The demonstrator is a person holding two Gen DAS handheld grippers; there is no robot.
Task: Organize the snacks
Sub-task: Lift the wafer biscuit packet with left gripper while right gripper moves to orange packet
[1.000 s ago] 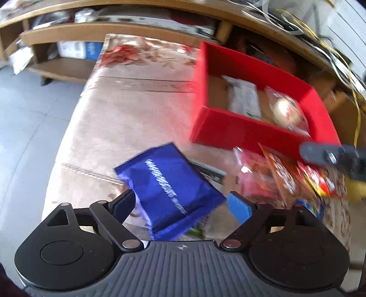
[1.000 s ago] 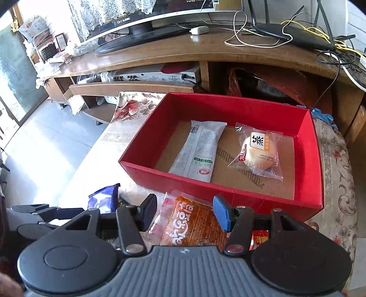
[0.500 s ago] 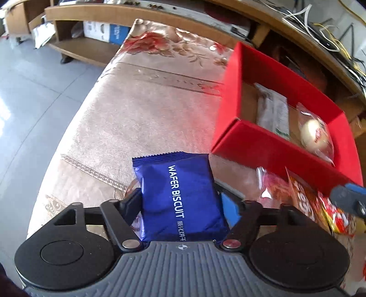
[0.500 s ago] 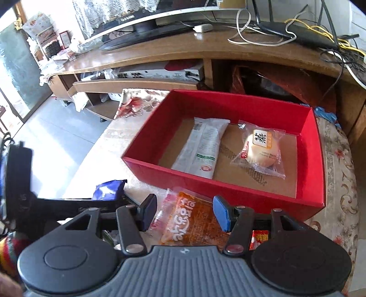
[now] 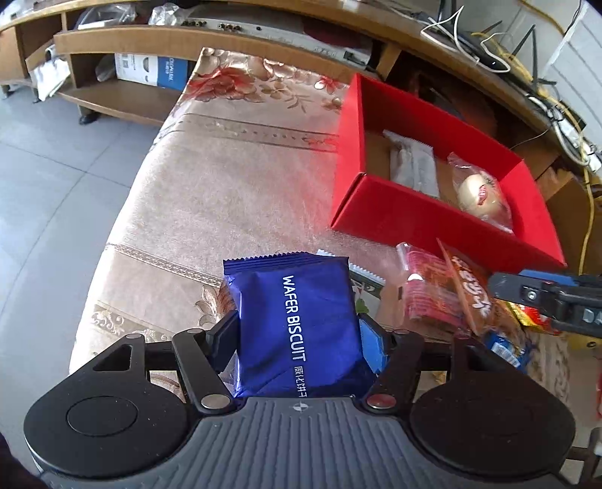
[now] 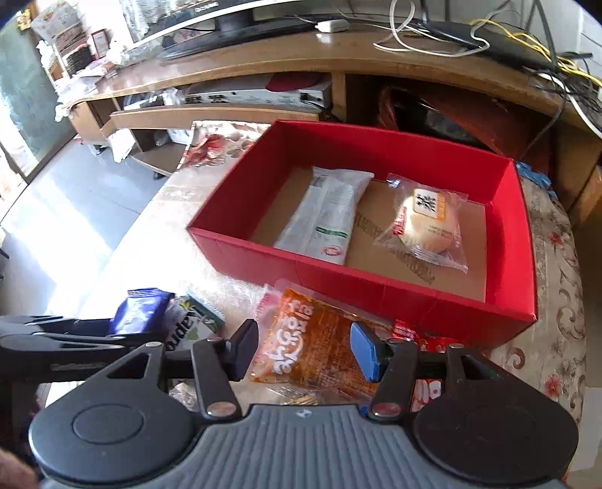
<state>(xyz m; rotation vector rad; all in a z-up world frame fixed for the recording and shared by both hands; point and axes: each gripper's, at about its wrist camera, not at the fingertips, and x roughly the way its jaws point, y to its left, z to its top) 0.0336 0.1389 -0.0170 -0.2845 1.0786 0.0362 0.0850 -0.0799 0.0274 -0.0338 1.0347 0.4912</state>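
A: Where is your left gripper (image 5: 299, 340)?

B: Its jaws are closing on the blue wafer biscuit pack (image 5: 297, 331), which stands between the pads and touches both, above the patterned tablecloth (image 5: 225, 180).

A: And your right gripper (image 6: 304, 348)?

B: It grips the orange snack packet (image 6: 301, 348), just in front of the red box (image 6: 376, 286). Inside that box a white wrapper (image 6: 331, 214) and a bagged bun (image 6: 427, 225) lie side by side.

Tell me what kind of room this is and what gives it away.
Most likely a home living room. A long wooden TV cabinet carries a flat screen's base and a tangle of cables, and a low table under a floral cloth holds a red box of snacks.
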